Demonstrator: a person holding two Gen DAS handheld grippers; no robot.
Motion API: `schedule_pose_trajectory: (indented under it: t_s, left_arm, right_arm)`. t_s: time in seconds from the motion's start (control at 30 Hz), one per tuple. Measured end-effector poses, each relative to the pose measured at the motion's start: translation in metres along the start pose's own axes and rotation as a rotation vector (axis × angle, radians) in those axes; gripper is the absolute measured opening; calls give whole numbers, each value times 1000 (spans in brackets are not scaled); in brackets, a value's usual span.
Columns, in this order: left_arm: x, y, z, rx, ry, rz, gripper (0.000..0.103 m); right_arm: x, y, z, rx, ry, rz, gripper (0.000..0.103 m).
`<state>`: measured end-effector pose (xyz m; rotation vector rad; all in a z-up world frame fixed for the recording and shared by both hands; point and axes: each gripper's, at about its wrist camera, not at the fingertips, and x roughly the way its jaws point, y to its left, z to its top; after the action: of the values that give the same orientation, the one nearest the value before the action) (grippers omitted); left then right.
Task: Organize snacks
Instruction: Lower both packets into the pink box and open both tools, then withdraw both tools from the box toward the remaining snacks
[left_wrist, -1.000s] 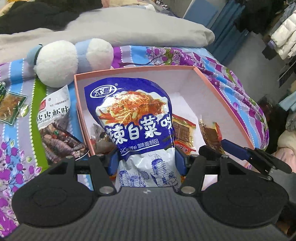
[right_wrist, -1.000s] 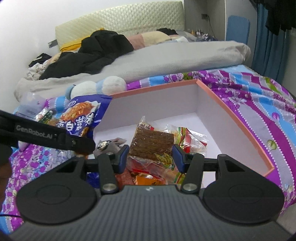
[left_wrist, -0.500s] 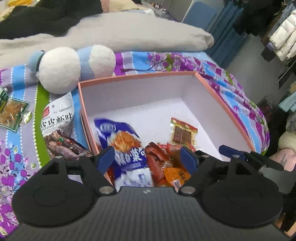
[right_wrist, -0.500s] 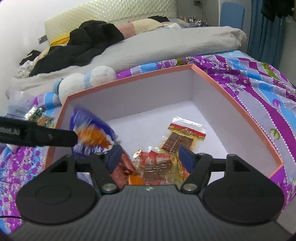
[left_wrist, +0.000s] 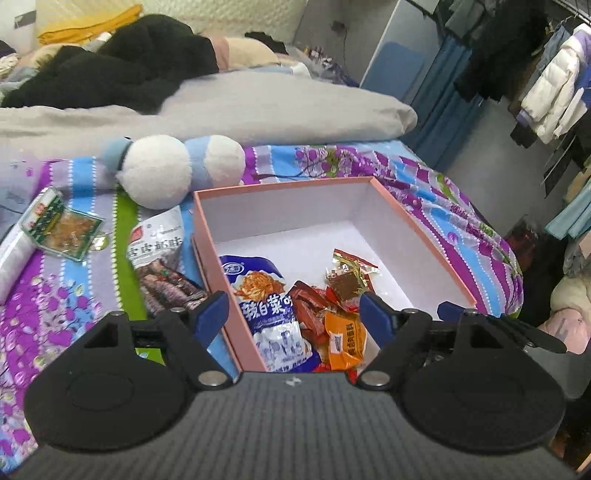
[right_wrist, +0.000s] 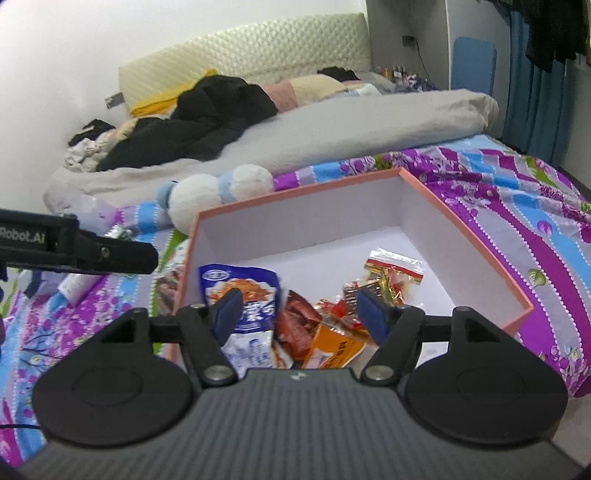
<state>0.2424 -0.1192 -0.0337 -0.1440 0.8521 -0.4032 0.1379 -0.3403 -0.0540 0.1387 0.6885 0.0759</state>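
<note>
Both snacks have left the jaws since a second ago — the big blue bag (left_wrist: 267, 306) that the left gripper (left_wrist: 293, 314) was pinching now lies flat inside the pink box (left_wrist: 207, 236), and the brown pack that the right gripper (right_wrist: 301, 310) carried is down in there too.

Going left to right on the bedspread (left_wrist: 55, 314): a green-edged clear packet (left_wrist: 61, 227) lies out at the far left, then a white pouch with red print (left_wrist: 159, 254) just beside the box's left wall. Both are outside the box, with a plush toy (left_wrist: 166, 170) behind them. Inside the box, the blue bag sits against the left wall, red wrappers (left_wrist: 308, 299) and an orange packet (left_wrist: 345, 339) are piled next to it, and a small clear sachet (left_wrist: 351, 273) lies a bit further right.

The left gripper's jaws stand wide apart with nothing in them, hovering over the box's near edge. The right gripper's jaws are spread apart and empty too.

I'd call it more than halfway done — at least those two packs on the bedspread are left to go in.
</note>
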Motion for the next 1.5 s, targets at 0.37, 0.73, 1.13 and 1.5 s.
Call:
schedule_pose_trajectory:
  t_s: [0.37,0.73,1.13,1.5]
  left_arm:
    - [-88,4,-42,-31,-80,29,81]
    - [-147,12,-91,-48,-124,69,81]
    - [-182,22,-136,-80,-142,114,81]
    - [-209,50,-168,-189,-177,152,81]
  right_arm:
    - [-67,34,-18,-37,-71,54,70]
    - [-110,59,-47,-50,-99,106,70]
    - [-130,80,-74,-82,-79,168,70]
    - [-123,95,-82,-125,-57,207,70]
